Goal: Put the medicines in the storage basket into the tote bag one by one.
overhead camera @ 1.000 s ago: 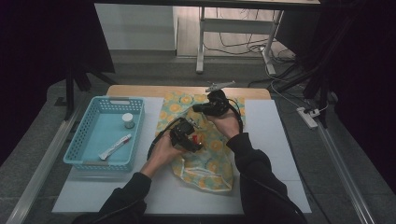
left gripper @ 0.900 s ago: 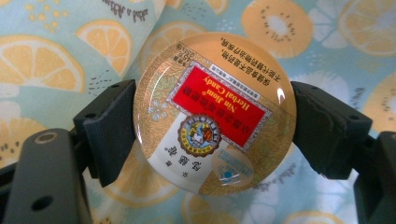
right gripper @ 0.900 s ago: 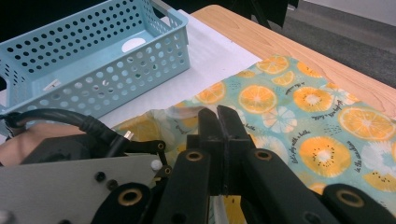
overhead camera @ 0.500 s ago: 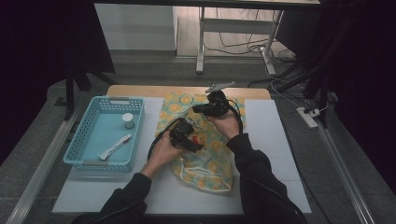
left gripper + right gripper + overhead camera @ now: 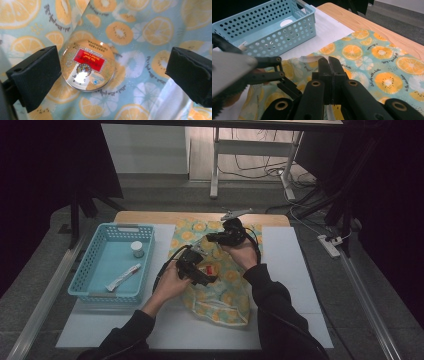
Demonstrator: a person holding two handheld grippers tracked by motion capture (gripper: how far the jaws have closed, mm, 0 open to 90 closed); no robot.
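From the high view, you work at a white table (image 5: 295,285) with a wooden far edge, dark floor and a metal frame with cables beyond it. A fruit-print cloth bag (image 5: 220,297) lies across the middle. Your left hand (image 5: 167,285) holds the left gripper (image 5: 200,270) tilted down over the bag, and its jaws have just been opening. A round tin (image 5: 210,269) with a red label sits just beside its tip. Your right hand (image 5: 240,251) holds the right gripper (image 5: 212,238) a little beyond the left one, pointing toward it. Well off to the left gripper's side stands a blue basket (image 5: 90,270) holding a small white jar (image 5: 136,249) and a white tube (image 5: 122,277).

In the left gripper view, the two black jaws stand wide apart with nothing pressed between them. The tin (image 5: 87,65) lies flat on the cloth (image 5: 140,32) below, close by the jaw at the picture's left, label up; whether that jaw touches it you cannot tell.

In the right gripper view, the right gripper (image 5: 329,65) has its jaws pressed together, pinching the bag's edge (image 5: 308,59) where the cloth lifts. The left gripper's linkage (image 5: 272,72) crosses just beside it. The basket (image 5: 274,37) stands beyond, on the white surface, and the bag's far part lies flat toward the wooden edge (image 5: 372,27).
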